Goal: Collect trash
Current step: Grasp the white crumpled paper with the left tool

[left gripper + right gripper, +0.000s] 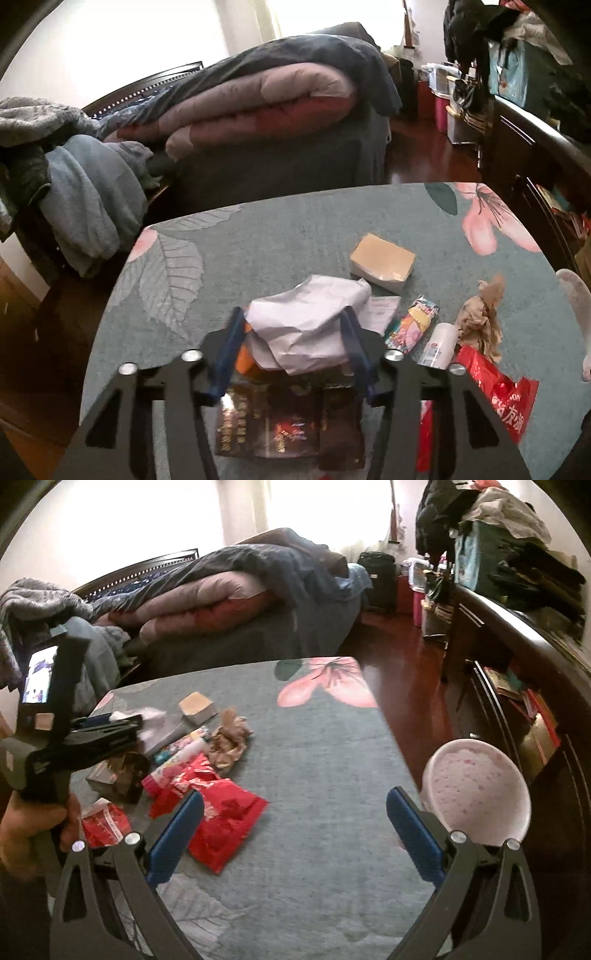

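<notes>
Trash lies on a teal floral tablecloth point(280, 236). My left gripper point(291, 321) is shut on a crumpled white paper point(310, 325), held above a dark printed packet point(280, 421). To its right lie a colourful wrapper point(412, 325), a small white bottle point(439, 345), crumpled brown paper point(480, 317) and a red plastic bag point(506, 398). A tan box point(382, 264) sits further back. My right gripper point(295, 819) is open and empty above bare cloth, right of the red bag point(221, 819). The left gripper point(107, 734) shows at the left of the right wrist view.
A pale pink bin point(476, 794) stands off the table's right edge, by my right finger. A bed with piled quilts point(258, 107) lies behind the table. A dark cabinet point(517, 686) runs along the right wall. Red-brown wooden floor point(413, 664) lies between.
</notes>
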{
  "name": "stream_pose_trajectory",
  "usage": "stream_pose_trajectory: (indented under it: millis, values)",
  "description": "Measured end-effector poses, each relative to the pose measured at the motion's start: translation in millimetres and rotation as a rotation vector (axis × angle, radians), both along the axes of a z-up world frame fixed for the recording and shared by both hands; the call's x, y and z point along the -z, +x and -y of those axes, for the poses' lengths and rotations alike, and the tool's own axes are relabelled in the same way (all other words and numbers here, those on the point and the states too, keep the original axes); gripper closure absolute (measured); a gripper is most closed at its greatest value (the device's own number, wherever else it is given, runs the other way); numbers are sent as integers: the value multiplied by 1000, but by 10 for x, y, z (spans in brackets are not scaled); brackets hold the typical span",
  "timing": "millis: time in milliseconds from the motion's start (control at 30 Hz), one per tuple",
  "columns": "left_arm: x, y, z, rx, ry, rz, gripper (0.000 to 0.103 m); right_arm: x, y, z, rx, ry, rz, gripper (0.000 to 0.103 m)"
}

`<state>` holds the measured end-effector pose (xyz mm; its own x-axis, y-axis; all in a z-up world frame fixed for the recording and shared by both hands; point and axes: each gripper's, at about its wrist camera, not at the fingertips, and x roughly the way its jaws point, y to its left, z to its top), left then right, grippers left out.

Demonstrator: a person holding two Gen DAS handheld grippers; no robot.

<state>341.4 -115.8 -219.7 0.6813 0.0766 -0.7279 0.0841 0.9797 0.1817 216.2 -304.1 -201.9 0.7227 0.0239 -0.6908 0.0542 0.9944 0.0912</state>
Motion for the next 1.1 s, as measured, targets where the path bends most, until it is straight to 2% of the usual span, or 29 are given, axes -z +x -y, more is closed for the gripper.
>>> stream_pose_trajectory:
  millis: [33,100,133,167,233,333,433,533,633,833,1100]
  values:
    - [10,11,28,13,6,1,32,-1,11,-17,-4,5,-2,4]
    - [-21,-6,45,35,1,21,24,-12,30,-42,-10,7,-2,4]
    - [-33,-14,58,42,0,31,24,-17,37,-59,-10,5,-2,4]
    - [-35,1,72,46,-2,31,25,-24,43,-74,-11,1,-1,4]
    - [-24,22,78,52,-13,18,59,-33,40,-92,-10,-3,1,4]
    - [-24,65,13,75,-104,-11,67,-53,27,-117,-12,-7,5,4]
    - [-110,21,-134,99,-222,4,72,-73,11,-134,-14,-12,9,4]
    - [-253,-101,-299,125,-323,44,73,-72,32,-146,-16,-20,6,4]
    - [-416,-246,-475,151,-389,96,73,-63,76,-178,-19,-19,6,4]
    - [-608,-435,-689,126,-384,173,73,-8,415,-291,-39,-1,-11,4]
    - [-607,-452,-836,85,-386,191,72,255,1077,-483,-32,-35,-90,7]
